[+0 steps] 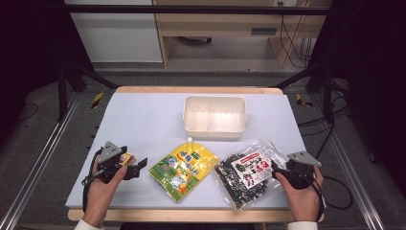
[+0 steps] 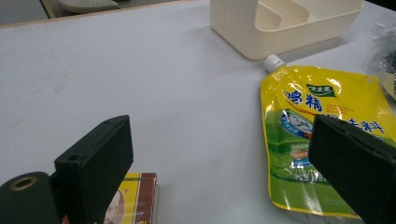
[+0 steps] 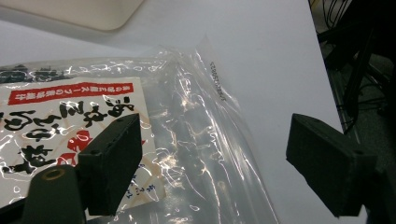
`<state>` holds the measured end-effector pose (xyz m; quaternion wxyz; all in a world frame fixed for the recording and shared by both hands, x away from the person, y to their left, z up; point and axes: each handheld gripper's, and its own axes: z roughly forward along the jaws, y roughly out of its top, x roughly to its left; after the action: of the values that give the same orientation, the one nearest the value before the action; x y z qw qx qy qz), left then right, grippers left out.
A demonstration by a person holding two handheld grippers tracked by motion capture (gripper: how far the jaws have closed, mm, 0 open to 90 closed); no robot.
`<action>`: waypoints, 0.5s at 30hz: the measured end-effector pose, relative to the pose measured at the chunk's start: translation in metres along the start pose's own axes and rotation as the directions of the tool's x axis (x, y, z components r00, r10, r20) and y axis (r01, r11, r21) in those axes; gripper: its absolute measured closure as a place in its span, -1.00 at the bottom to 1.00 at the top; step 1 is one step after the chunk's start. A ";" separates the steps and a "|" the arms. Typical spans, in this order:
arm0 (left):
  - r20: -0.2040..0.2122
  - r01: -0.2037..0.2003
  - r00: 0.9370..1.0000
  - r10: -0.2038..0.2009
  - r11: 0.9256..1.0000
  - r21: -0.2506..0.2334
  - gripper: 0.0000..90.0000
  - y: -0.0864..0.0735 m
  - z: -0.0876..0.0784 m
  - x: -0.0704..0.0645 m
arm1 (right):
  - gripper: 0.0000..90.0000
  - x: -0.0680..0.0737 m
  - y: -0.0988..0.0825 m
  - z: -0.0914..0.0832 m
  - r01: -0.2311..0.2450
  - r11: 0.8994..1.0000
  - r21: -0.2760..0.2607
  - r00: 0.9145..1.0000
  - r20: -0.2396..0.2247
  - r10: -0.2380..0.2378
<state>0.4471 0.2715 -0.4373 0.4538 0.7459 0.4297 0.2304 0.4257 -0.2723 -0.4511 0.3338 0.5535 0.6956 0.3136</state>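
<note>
A yellow spouted pouch (image 1: 184,168) lies flat at the front middle of the table, its white cap toward the cream bin (image 1: 239,128). Just right of it lies a clear bag of dark dried pieces (image 1: 246,173) with a white and red label. At the front left, a small yellow and red box (image 1: 127,158) rests beside my left gripper (image 1: 138,167). That gripper (image 2: 219,172) is open, with the box (image 2: 137,203) under its left jaw and the pouch (image 2: 322,126) behind its right jaw. My right gripper (image 1: 275,171) is open over the bag's right edge (image 3: 196,140), nothing pinched.
The cream bin (image 2: 243,42) has a divider making two compartments and looks empty; its corner (image 3: 93,11) sits beyond the bag. The pale mat (image 1: 143,120) covers the table, and cables and a metal frame lie off its right edge.
</note>
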 end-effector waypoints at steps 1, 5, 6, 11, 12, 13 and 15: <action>0.004 0.012 1.000 -0.012 1.000 -0.013 -0.86 0.001 0.000 0.001 | -0.62 -0.001 0.000 0.001 -0.004 1.000 0.007 1.000 0.000 0.004; 0.006 -0.011 1.000 0.011 1.000 -0.012 -0.86 0.003 0.001 -0.003 | -0.68 -0.005 -0.003 0.002 -0.019 1.000 0.018 1.000 -0.015 0.019; 0.009 -0.016 1.000 0.016 1.000 -0.008 -0.86 0.003 0.002 -0.005 | -0.67 -0.006 -0.004 0.001 -0.018 1.000 0.019 1.000 -0.017 0.018; 0.024 -0.040 0.999 0.040 0.999 0.008 -0.85 0.003 0.005 -0.011 | -0.47 -0.015 -0.006 -0.005 -0.049 0.999 -0.011 0.999 -0.024 0.049; 0.024 -0.042 0.999 0.041 0.999 0.011 -0.85 0.003 0.005 -0.012 | -0.42 -0.017 -0.007 -0.006 -0.056 0.998 -0.016 0.998 -0.024 0.055; 0.025 -0.046 0.999 0.046 0.999 0.014 -0.85 0.003 0.006 -0.013 | -0.36 -0.020 -0.007 -0.007 -0.063 0.998 -0.020 0.998 -0.022 0.063; 0.030 -0.051 0.998 0.051 0.999 0.018 -0.84 0.003 0.006 -0.014 | -0.30 -0.022 -0.008 -0.007 -0.069 0.997 -0.020 0.997 -0.027 0.068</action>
<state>0.4456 0.2561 -0.4373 0.4473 0.7641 0.4058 0.2268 0.4185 -0.2958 -0.4510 0.3196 0.5695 0.6771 0.3393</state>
